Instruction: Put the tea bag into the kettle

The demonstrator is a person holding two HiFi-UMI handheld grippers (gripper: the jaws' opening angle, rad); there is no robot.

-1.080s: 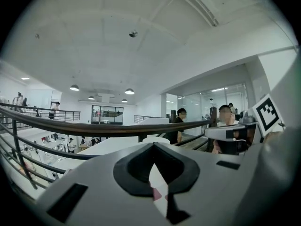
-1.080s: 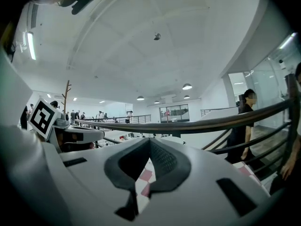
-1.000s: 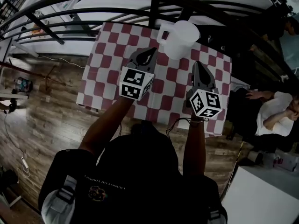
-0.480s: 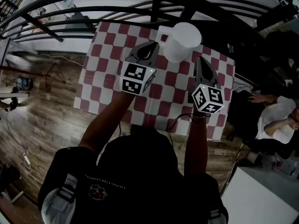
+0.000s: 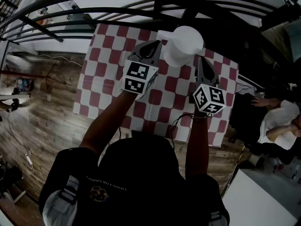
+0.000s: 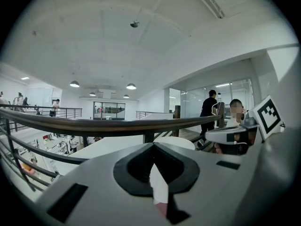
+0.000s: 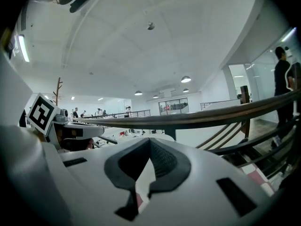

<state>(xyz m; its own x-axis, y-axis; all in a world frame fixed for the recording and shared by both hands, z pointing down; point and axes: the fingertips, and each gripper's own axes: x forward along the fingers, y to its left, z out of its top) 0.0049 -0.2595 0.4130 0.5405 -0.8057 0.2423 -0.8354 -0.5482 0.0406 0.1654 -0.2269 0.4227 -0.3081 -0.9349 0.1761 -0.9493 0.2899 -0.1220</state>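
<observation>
A white kettle (image 5: pixel 186 44) with its handle toward the left stands at the far middle of the red-and-white checked table (image 5: pixel 106 74). My left gripper (image 5: pixel 149 48) is just left of the kettle, jaws shut with nothing seen between them. My right gripper (image 5: pixel 201 62) sits just right of the kettle, its jaws also shut and empty as far as shows. In the left gripper view the jaw tips (image 6: pixel 153 145) meet in front of the kettle's white top (image 6: pixel 176 140). The right gripper (image 7: pixel 149 140) points level over the table's far side. No tea bag shows in any view.
A dark metal railing (image 5: pixel 155 1) runs right behind the table's far edge. Wooden floor (image 5: pixel 42 121) lies to the left. A seated person (image 5: pixel 277 121) is at the right, and a white tabletop (image 5: pixel 263 197) at the lower right.
Both grippers have moved forward across the table and now flank the kettle. Their jaws have stayed shut.
</observation>
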